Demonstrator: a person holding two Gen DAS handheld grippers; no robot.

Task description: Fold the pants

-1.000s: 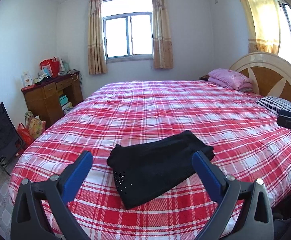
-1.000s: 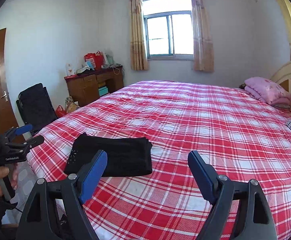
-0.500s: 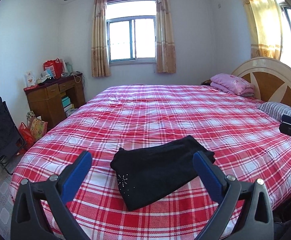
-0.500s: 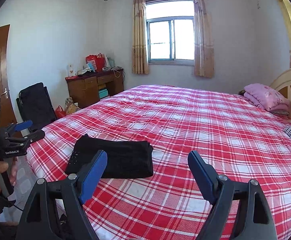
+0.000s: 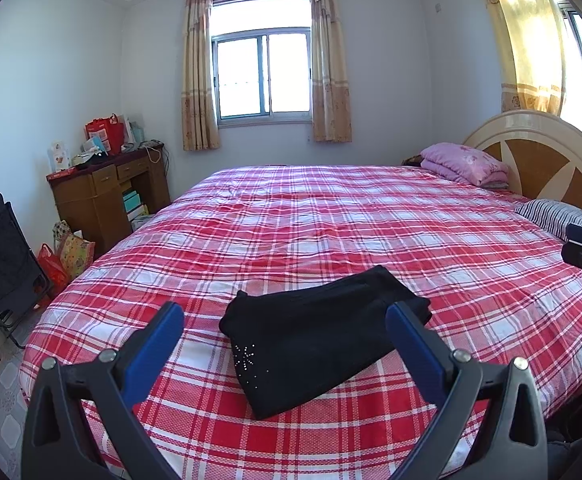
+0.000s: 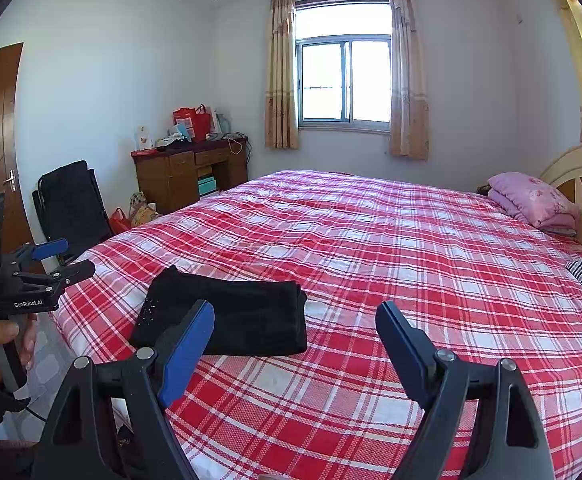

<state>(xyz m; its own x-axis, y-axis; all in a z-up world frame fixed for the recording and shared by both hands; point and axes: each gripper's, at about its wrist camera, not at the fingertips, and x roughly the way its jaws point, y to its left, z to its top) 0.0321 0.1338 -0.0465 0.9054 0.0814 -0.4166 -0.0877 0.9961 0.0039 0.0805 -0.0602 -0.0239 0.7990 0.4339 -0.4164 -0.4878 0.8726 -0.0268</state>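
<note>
Hovering over folded pants with both tools empty.
Our left gripper (image 5: 285,320) has its jaws wide; black pants (image 5: 323,332) lie folded near the bed (image 5: 331,216) edge; our right gripper (image 6: 295,324) is spread wide too, holding nothing.

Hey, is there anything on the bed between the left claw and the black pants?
Nothing visible. The left claw hangs open just short of the folded black pants, with only bare red plaid bedspread between them. The right claw is off to the side, also open and empty.
</note>
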